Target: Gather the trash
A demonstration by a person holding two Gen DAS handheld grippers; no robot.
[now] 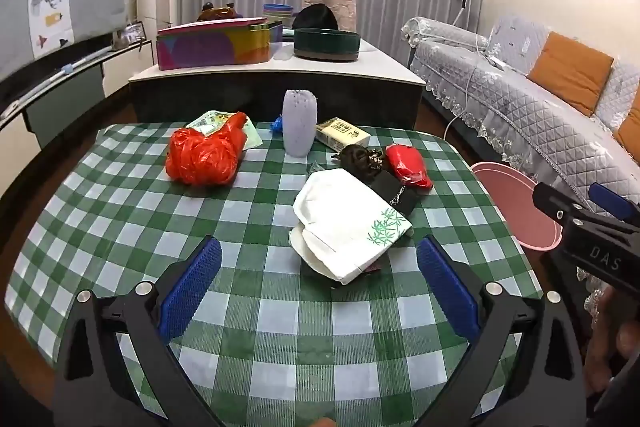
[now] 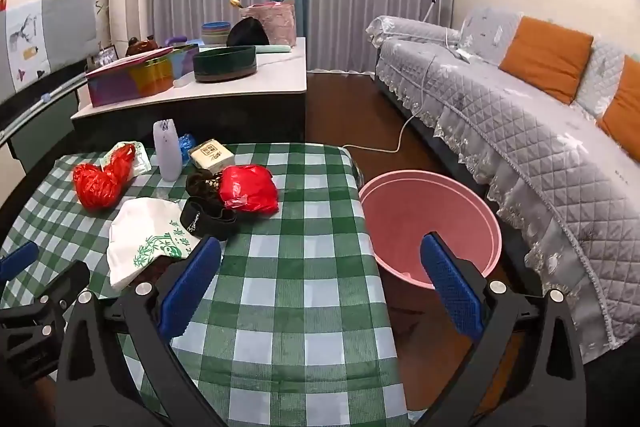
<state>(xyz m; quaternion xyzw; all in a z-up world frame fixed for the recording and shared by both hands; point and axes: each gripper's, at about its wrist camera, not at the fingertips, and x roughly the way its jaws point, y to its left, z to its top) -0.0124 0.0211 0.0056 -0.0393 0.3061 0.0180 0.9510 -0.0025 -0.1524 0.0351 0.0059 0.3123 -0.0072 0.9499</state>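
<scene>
— So, nearest first: where are your grippers?

— My left gripper (image 1: pixel 318 287) hangs over the near half of the checked tablecloth (image 1: pixel 248 327), jaws spread wide with nothing between them. My right gripper (image 2: pixel 320 291) is just as wide and empty, straddling the table's right edge, one pad over cloth and one in front of the pink basin (image 2: pixel 436 223). I'd say I hold both released because nothing has been picked yet

— Why the basin down there?

— It stands on the floor just beside the table, between it and the sofa (image 2: pixel 520 131). I judge it's the bin: low and close, so trash can be dropped over the edge

— And the trash itself?

— All on the cloth. Closest to my left gripper is a white bag with green bamboo print (image 1: pixel 352 227), lying flat. Behind it, a black band (image 1: pixel 394 193) touching a dark brown tangle (image 1: pixel 360 157), and beside those a red plastic bag (image 1: pixel 408 165). Further left, well apart, a crumpled orange-red bag (image 1: pixel 202 155) rests against printed paper (image 1: pixel 210 121)

— Farther back?

— A pale lilac perforated cylinder (image 1: pixel 299 123) stands upright near the far edge, with a tissue pack (image 1: pixel 342 133) beside it and something blue (image 1: pixel 277 126) behind; I can't tell what. Beyond is a low coffee table (image 1: pixel 384 61) with tins
</scene>
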